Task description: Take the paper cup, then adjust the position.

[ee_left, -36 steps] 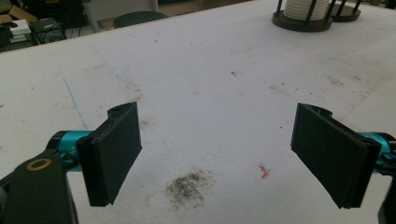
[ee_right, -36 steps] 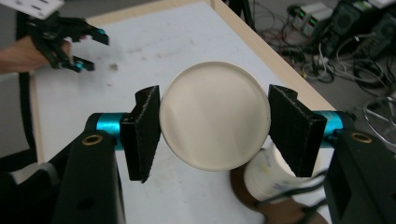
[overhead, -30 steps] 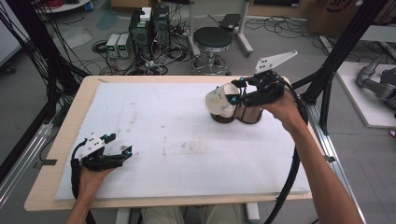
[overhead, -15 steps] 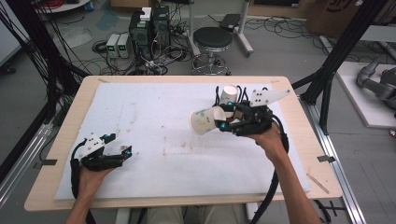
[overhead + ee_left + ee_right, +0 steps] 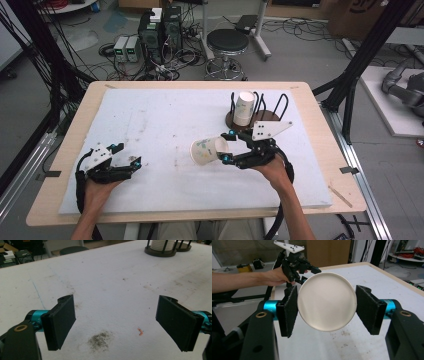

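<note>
A white paper cup [image 5: 207, 150] with small coloured marks lies on its side above the middle of the white mat, mouth facing left. My right gripper [image 5: 228, 147] is shut on its base end. In the right gripper view the cup's round bottom [image 5: 326, 305] faces the camera, with both black pads [image 5: 290, 310] pressed against its sides. A stack of white cups [image 5: 244, 107] stands in a dark wire rack [image 5: 265, 116] at the back right. My left gripper [image 5: 127, 154] rests at the front left, jaws wide open over bare mat [image 5: 117, 315].
The white mat [image 5: 165, 115] covers a wooden table [image 5: 320, 130]; it carries a dark smudge [image 5: 100, 340] and a small orange scrap [image 5: 140, 331]. The rack's round base [image 5: 160, 251] stands at the far side. A stool [image 5: 227, 42] and electronics [image 5: 160, 27] lie beyond the table.
My right gripper has carried the cup from the rack toward the front and left, lower and nearer the table's middle. The left gripper has stayed in place.
</note>
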{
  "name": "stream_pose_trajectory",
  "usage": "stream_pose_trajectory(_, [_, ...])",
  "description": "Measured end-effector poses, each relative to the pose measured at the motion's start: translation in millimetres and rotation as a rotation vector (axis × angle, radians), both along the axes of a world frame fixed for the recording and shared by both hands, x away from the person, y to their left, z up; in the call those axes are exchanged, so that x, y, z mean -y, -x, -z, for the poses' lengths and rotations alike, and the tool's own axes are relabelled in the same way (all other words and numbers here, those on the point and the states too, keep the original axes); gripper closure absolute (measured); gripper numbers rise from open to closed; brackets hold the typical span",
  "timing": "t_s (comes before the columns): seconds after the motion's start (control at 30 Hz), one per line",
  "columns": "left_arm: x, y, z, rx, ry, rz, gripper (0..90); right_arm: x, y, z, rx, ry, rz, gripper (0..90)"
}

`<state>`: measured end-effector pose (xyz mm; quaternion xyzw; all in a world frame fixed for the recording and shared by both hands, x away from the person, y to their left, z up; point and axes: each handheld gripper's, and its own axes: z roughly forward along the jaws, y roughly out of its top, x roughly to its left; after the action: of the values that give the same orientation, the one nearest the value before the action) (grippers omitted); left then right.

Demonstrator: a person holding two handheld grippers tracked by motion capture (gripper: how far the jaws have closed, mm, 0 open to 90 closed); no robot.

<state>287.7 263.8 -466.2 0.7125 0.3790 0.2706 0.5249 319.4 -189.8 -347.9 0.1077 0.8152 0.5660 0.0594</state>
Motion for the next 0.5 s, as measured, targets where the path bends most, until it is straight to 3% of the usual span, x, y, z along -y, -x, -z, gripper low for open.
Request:
stream_pose_trajectory(0.17, [0.0,1.2,0.0,0.011,-0.004,-0.002,16.0,-3.3,1.5,7.7,-0.006,-0.021,-0.025,38.4])
stream_pose_trajectory(0.5, [-0.4,1.1,0.1,0.012,0.001,-0.002,16.0,-4.0,-2.2,8.1,-0.01,-0.047,-0.025,38.4])
